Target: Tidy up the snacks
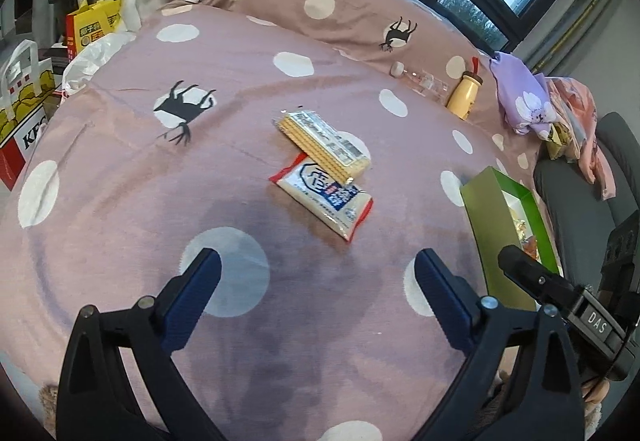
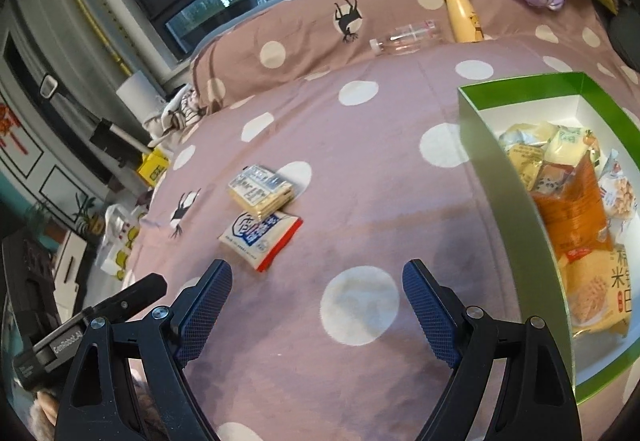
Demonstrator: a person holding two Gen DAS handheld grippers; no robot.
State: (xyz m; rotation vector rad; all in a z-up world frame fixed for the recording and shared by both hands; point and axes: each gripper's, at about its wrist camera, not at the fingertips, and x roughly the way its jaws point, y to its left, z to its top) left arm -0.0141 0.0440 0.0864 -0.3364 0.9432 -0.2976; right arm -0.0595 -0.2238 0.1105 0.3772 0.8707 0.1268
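Left gripper [image 1: 318, 273] and right gripper [image 2: 316, 281] are both hovering released, nothing between jaws. Wafer pack [image 1: 325, 143] is lying across white cracker packet [image 1: 324, 201], green box [image 2: 516, 177] sitting well apart.

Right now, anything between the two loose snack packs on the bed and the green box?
Nothing visible. The wafer pack lies partly on the white rice-cracker pack, and only bare polka-dot bedspread runs from them to the green box. Its near wall stands upright, so packs must go over it.
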